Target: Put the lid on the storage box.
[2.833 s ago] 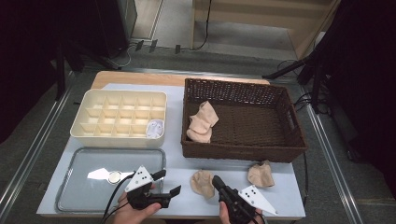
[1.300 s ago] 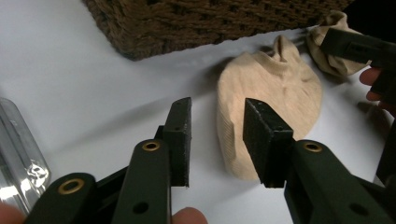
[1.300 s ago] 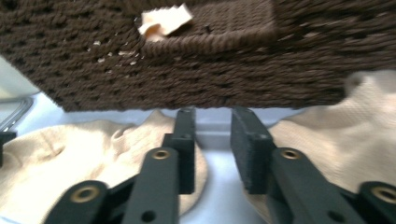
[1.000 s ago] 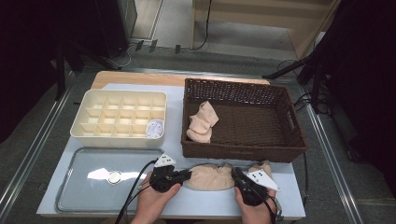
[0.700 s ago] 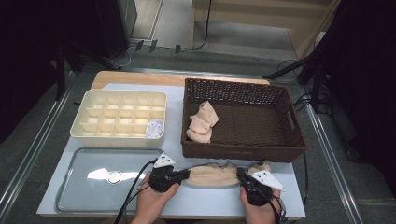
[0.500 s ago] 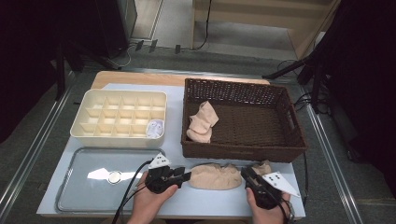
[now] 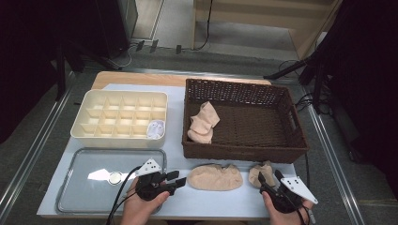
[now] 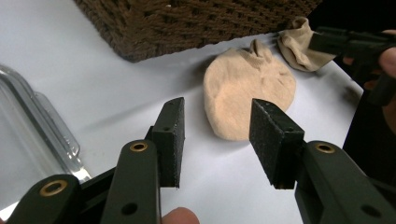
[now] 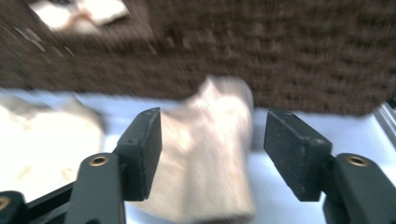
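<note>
Both hand-held grippers have just been opening and hold nothing: left hand-held gripper (image 7: 177,180) points at the flattened sock (image 7: 215,176) lying lengthwise ahead; right hand-held gripper (image 7: 270,179) probably faces the crumpled sock (image 7: 261,172).

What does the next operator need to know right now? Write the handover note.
Left gripper: open, nothing between the jaws, which have just been opening; it points at the flattened beige sock on the table in front of the wicker basket.
Right gripper: open, jaws just widened; the small crumpled sock lies between them in the right gripper view, not pinched.
Done: the flattened sock is laid out on the table and let go.
Left: another pair of socks in the basket; one white roll in the divider tray. Probably the flat sock gets folded or paired next.
</note>
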`<state>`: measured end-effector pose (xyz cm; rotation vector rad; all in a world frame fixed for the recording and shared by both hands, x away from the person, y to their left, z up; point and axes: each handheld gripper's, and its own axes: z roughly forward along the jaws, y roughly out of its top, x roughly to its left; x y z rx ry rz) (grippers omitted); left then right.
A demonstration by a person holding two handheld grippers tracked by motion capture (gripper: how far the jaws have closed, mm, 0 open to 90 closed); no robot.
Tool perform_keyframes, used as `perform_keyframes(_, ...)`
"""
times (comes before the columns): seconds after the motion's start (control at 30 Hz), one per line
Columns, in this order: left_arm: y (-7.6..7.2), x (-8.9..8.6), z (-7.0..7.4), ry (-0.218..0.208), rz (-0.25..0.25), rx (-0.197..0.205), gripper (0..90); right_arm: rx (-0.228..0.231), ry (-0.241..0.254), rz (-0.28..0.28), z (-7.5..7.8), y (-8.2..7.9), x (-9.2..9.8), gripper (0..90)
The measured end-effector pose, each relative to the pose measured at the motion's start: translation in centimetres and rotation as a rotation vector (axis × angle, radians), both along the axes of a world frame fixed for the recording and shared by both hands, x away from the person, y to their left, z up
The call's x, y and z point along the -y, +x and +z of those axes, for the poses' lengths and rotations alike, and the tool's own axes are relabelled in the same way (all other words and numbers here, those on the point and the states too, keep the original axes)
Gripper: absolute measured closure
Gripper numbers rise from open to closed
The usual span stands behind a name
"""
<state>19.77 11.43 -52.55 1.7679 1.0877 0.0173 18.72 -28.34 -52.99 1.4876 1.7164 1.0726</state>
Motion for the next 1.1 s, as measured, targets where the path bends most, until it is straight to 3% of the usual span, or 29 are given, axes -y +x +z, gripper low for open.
perform_keyframes(0.1, 0.0, -0.1, -0.2, -0.003, 0.002, -0.005, 57.5, -0.04, -0.012, -0.014, -0.7, 0.2, 0.2, 42.0)
perform_keyframes(0.13, 0.0, -0.2, -0.3, -0.006, -0.001, -0.007, 57.5, -0.055, 0.052, 0.015, -1.0, 0.2, 0.5, 60.6)
perform_keyframes(0.17, 0.0, -0.2, -0.3, -0.007, 0.0, -0.005, 57.5, -0.062, 0.067, 0.026, -1.0, 0.2, 0.5, 66.4)
perform_keyframes(0.2, 0.0, -0.2, -0.3, -0.007, 0.0, -0.005, 57.5, -0.062, 0.067, 0.026, -1.0, 0.2, 0.5, 66.4)
perform_keyframes(0.23, 0.1, -0.2, -0.4, -0.007, -0.001, -0.005, 57.5, -0.066, 0.081, 0.045, -0.9, 0.1, 0.5, 81.7)
perform_keyframes(0.27, 0.1, -0.2, -0.4, -0.007, -0.001, -0.005, 57.5, -0.07, 0.092, 0.041, -0.7, 0.1, 0.4, 85.7)
perform_keyframes(0.33, 0.1, -0.2, -0.3, -0.01, 0.001, -0.003, 57.4, -0.061, 0.097, 0.032, -0.3, -0.1, 0.4, 87.0)
perform_keyframes(0.5, 0.1, -0.3, -0.4, -0.01, 0.001, -0.002, 57.4, 0.014, 0.152, 0.022, 1.7, -1.5, 0.0, 87.2)
perform_keyframes(0.63, 0.0, -0.1, -0.2, -0.013, 0.0, 0.004, 57.0, 0.041, 0.173, 0.054, 3.0, -2.4, -1.4, 87.2)
perform_keyframes(0.8, -0.1, 0.0, -0.2, -0.016, -0.003, 0.005, 57.0, 0.035, 0.205, 0.143, 3.6, -3.2, -4.6, 87.1)
perform_keyframes(0.9, -0.1, 0.0, -0.1, -0.019, -0.002, 0.007, 57.2, 0.029, 0.219, 0.176, 3.5, -3.4, -5.8, 87.2)
perform_keyframes(0.93, -0.1, -0.1, 0.0, -0.023, 0.001, 0.011, 57.7, 0.01, 0.246, 0.219, 3.2, -3.6, -7.4, 87.2)
perform_keyframes(1.1, -0.2, -0.4, 0.0, -0.023, 0.007, 0.017, 58.0, -0.015, 0.28, 0.289, 2.5, -3.7, -10.4, 87.1)
